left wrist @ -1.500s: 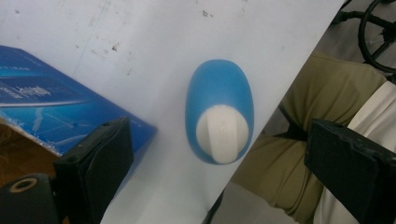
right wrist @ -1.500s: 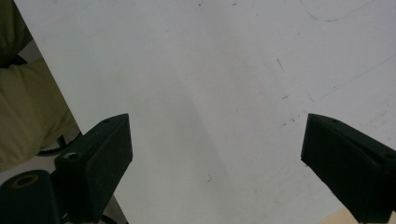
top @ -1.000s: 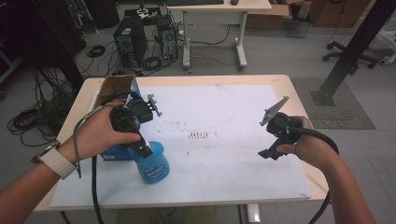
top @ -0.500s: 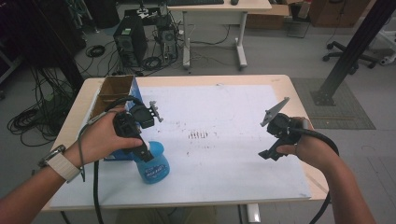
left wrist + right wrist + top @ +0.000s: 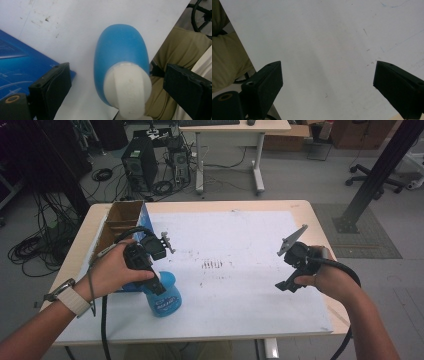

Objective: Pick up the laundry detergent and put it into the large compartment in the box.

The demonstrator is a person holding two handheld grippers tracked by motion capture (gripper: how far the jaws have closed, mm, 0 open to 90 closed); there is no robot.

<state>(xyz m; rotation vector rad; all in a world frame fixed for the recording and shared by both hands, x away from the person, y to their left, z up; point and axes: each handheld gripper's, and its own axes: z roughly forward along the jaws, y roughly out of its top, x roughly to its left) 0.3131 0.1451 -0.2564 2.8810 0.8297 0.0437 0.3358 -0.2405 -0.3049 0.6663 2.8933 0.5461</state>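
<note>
Left tool (image 5: 159, 287) has shifted slightly down-frame over the blue bottle (image 5: 165, 297). Bottle: lower left of counter (image 5: 240, 225), white cap toward tool, between wide-open, empty jaws. Right tool (image 5: 285, 285): open, empty, well apart at right.

No text can be read with certainty in these pictures. The blue bottle (image 5: 164, 296) carries a label with white print in the high view, but the letters are too small and blurred to make out. Its white cap (image 5: 128, 88), seen in the left gripper view, has faint raised marks that cannot be read either. The blue box (image 5: 17, 67) beside the bottle shows pale lines and a little pale print, also not legible. The white sheet (image 5: 240, 245) on the worktop bears only dark smudges, not writing.
</note>
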